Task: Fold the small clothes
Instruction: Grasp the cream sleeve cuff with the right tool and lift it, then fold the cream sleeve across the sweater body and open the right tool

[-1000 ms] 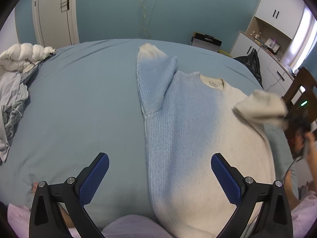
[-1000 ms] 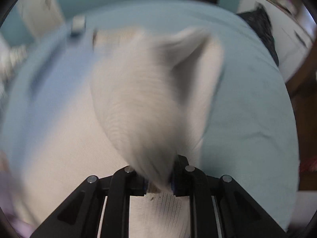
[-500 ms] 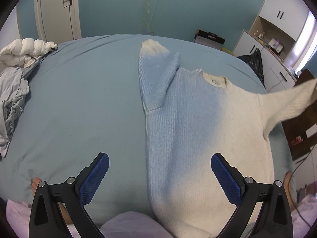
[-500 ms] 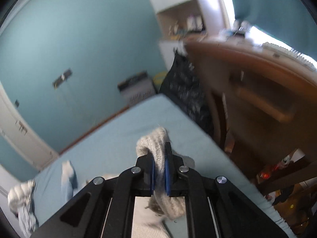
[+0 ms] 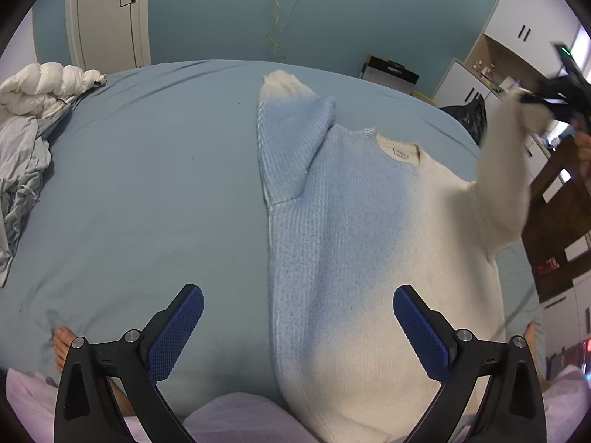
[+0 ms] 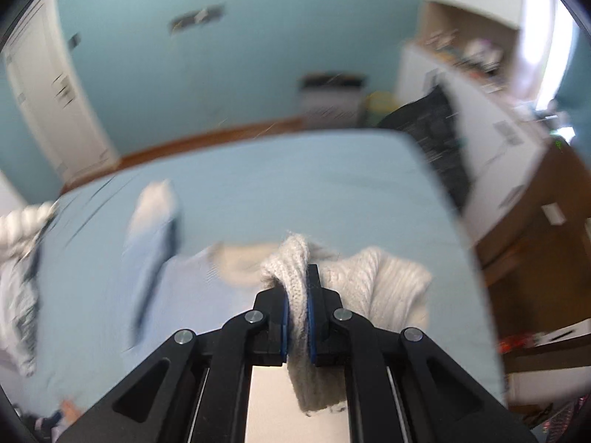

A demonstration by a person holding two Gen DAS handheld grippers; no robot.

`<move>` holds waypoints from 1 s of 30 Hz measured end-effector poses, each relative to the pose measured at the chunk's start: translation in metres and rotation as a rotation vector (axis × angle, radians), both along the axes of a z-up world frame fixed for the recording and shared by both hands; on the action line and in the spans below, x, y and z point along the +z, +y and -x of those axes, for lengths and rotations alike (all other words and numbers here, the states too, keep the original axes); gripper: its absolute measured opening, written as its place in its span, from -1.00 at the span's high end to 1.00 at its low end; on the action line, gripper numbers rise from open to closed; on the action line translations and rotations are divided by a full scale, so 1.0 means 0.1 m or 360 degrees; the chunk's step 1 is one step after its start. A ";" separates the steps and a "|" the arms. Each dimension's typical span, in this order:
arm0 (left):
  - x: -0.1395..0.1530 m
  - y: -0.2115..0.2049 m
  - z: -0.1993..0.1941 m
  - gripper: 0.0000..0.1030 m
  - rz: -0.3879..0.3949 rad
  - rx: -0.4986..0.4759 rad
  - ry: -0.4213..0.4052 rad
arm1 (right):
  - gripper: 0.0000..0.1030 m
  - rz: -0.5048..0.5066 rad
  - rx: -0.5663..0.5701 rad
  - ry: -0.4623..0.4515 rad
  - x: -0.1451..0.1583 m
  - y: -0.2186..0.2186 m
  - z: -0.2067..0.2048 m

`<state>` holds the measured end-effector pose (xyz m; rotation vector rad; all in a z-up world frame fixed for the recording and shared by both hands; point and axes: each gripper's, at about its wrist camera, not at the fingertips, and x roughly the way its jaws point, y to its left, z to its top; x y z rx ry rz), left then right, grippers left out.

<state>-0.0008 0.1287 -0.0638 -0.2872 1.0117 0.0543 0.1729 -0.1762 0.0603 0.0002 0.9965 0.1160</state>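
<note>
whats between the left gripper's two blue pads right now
In the left wrist view, the sweater body and bare bedsheet lie between the open left gripper pads.

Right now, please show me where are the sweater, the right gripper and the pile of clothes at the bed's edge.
sweater [image 5: 362, 243]: left wrist view, on the middle of its body.
right gripper [image 6: 297, 306]: right wrist view, between its fingertips, shut on the white sleeve.
pile of clothes [image 5: 22, 155]: left wrist view, on the grey cloth.

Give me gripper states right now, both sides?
Left gripper: open, holding nothing, above the sweater.
Right gripper: shut on the sweater's cream sleeve, lifted off the bed.
</note>
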 end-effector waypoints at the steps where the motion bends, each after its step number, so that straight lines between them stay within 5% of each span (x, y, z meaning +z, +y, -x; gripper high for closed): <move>1: -0.01 0.00 0.00 -1.00 0.0001 -0.0001 0.0003 | 0.91 -0.0039 0.0039 0.0037 -0.09 0.14 0.00; 6: -0.03 0.02 0.01 -1.00 0.0033 -0.0019 0.0029 | 0.88 -0.0634 0.0245 0.0427 -0.88 1.07 0.14; 8: -0.02 0.04 0.02 -1.00 0.0049 -0.0032 0.0009 | 0.72 -0.0684 0.0218 0.0635 -1.25 1.14 0.13; 10: -0.01 0.06 0.03 -1.00 0.0050 -0.0029 -0.0002 | 0.23 -0.0631 0.0120 0.0767 -1.55 0.97 0.17; 12: -0.04 0.10 0.03 -1.00 0.0067 -0.0019 0.0006 | 0.12 -0.0587 0.0089 0.0713 -1.58 0.70 0.20; 15: -0.09 0.13 0.01 -1.00 0.0103 0.0014 0.0041 | -0.52 -0.0404 -0.0051 0.0609 -1.54 0.06 0.24; 18: -0.12 0.16 0.01 -1.00 0.0135 0.0032 0.0059 | -0.55 -0.0017 -0.0133 0.0484 -1.59 -0.51 0.37; 23: -0.16 0.11 -0.02 -1.00 0.0104 0.0027 0.0071 | -0.55 0.0483 0.0014 0.0720 -2.42 -1.01 0.79; 27: -0.18 0.05 -0.02 -1.00 0.0068 0.0005 0.0083 | -0.54 0.0513 0.0117 0.0865 -2.86 -1.08 0.95; 30: -0.19 0.03 -0.04 -1.00 0.0059 -0.0005 0.0089 | -0.54 0.0551 -0.0023 0.0730 -2.84 -1.21 0.83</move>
